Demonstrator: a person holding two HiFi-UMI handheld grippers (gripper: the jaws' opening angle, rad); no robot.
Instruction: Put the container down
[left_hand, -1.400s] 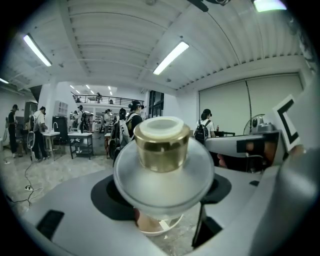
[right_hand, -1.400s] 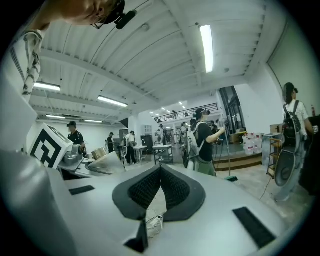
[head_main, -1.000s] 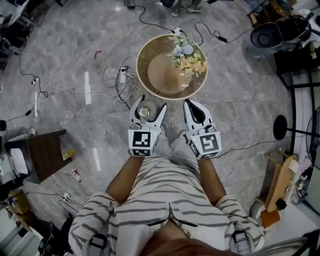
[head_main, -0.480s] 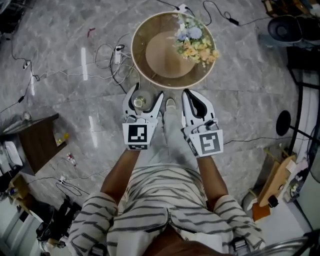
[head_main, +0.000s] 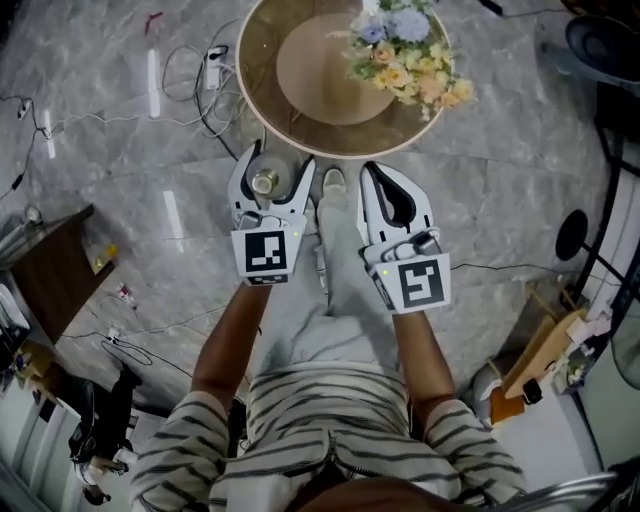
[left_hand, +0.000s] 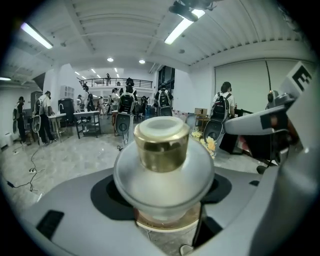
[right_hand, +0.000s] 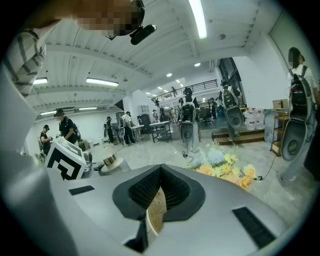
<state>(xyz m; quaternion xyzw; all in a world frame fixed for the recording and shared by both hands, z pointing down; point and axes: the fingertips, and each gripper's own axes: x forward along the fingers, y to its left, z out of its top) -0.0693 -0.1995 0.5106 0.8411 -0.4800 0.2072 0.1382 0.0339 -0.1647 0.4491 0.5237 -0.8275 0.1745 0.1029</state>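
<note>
A frosted glass container (head_main: 265, 182) with a gold neck stands upright between the jaws of my left gripper (head_main: 280, 160), which is shut on its round body. In the left gripper view the container (left_hand: 162, 165) fills the middle. The gripper hangs over the marble floor just short of the near rim of a round brown table (head_main: 262, 118). My right gripper (head_main: 377, 172) is beside it, pads together (right_hand: 159, 170). A golden-brown sliver shows in the gap under its pads; I cannot tell whether it is held.
A bunch of flowers (head_main: 415, 60) lies on the table's right side. Cables and a power strip (head_main: 213, 62) trail over the floor at the left. A dark wooden stand (head_main: 50, 285) is at far left, a black stand base (head_main: 572, 235) and wooden pieces (head_main: 540, 360) at right.
Both grippers and the person have moved forward, so the round table's near rim now lies right in front of the jaws. The container stays held in the left gripper.
</note>
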